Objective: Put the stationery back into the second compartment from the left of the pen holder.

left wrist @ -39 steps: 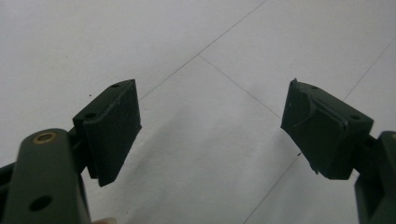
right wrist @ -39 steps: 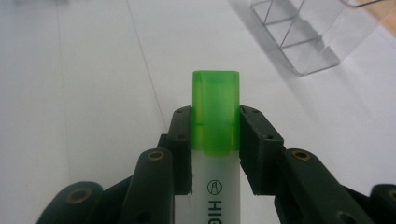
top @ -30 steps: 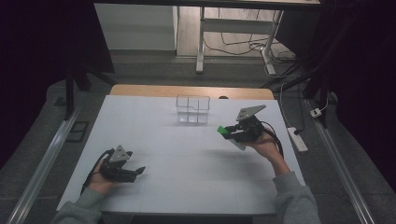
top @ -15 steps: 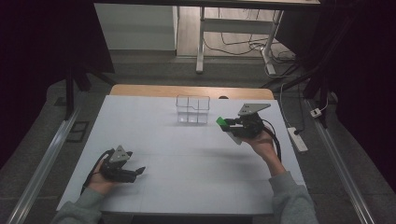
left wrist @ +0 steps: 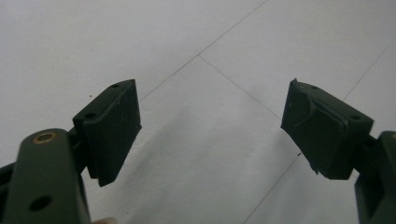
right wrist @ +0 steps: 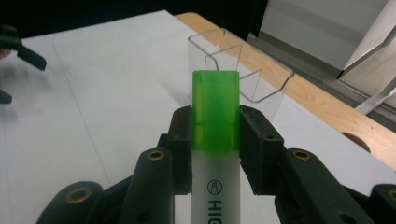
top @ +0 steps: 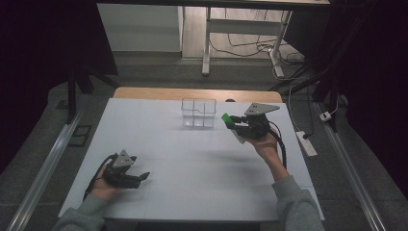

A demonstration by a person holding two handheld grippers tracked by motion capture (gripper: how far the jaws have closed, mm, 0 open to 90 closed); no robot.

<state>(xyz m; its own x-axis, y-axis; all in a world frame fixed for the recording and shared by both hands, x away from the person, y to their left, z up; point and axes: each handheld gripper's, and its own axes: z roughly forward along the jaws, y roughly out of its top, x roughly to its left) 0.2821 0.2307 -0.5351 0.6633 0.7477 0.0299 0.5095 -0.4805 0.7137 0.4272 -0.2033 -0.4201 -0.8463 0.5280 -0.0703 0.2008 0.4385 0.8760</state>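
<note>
One highlighter (right wrist: 215, 140), green cap forward, sits clamped between the pads of the right gripper (top: 239, 126), jaws closed on its barrel just behind the cap. Its long axis runs along the jaws, cap pointing at the clear plastic organizer (top: 198, 113). The organizer stands on the white bench (top: 202, 187) close to the far edge, about midway along it; the cap (top: 225, 118) hangs just to its right in the high view, near but apart from the wall. The right gripper view has open-topped compartments (right wrist: 243, 70) dead ahead, beyond the cap. Judgement: the pen lies near level, so it needs tipping cap-down or lifting over the rim before release. Left gripper (top: 139, 178) rests near the bench's near-left corner, jaws wide apart, nothing between them, well away from the organizer. Right hand is plainly the nearer.
</note>
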